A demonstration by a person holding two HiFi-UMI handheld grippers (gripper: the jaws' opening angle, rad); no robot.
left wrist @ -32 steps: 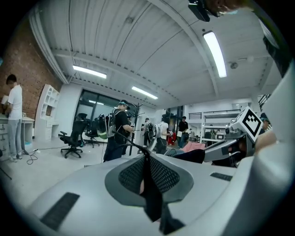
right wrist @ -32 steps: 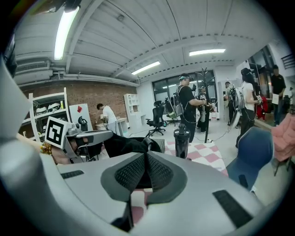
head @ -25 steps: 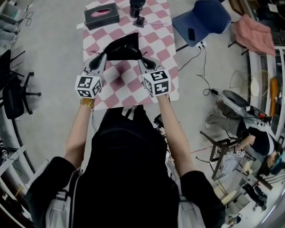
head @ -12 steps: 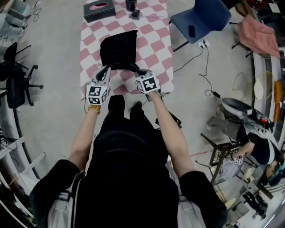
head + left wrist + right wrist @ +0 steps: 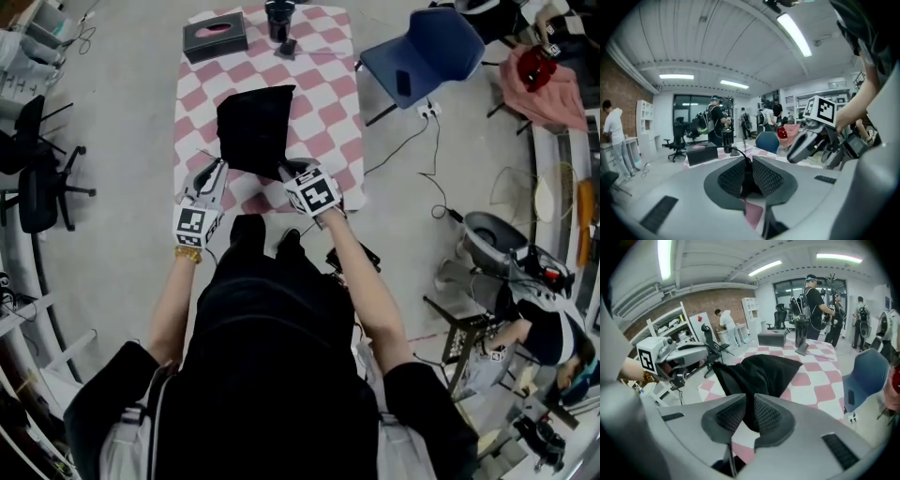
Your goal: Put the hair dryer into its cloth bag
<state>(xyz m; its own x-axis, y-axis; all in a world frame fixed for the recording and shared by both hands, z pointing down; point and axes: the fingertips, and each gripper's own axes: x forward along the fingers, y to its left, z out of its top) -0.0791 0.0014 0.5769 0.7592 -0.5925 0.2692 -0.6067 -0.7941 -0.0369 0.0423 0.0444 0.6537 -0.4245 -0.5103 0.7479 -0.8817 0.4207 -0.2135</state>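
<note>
Lengthwise along tbl [image 5: 328,75]: bag [image 5: 255,131], mouth nearside

The cloth bag [image 5: 255,129] is matt black fabric, the tablecloth [image 5: 328,94] smooth.

One cloth bag [image 5: 253,127], two hand-held grippers [image 5: 218,165] [image 5: 286,170].

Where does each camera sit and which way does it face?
Head view: on the person's head, facing steeply down at table and cloth bag; torso, forearms, left gripper, right gripper.
Left gripper view: on that gripper, facing across the table; jaws pinch bag cloth; right gripper visible.
Right gripper view: on that gripper, tilted down over the bag; jaws, just opening, hold cloth; left gripper visible.
Shared: both gripper views show tissue box, hair dryer.
</note>
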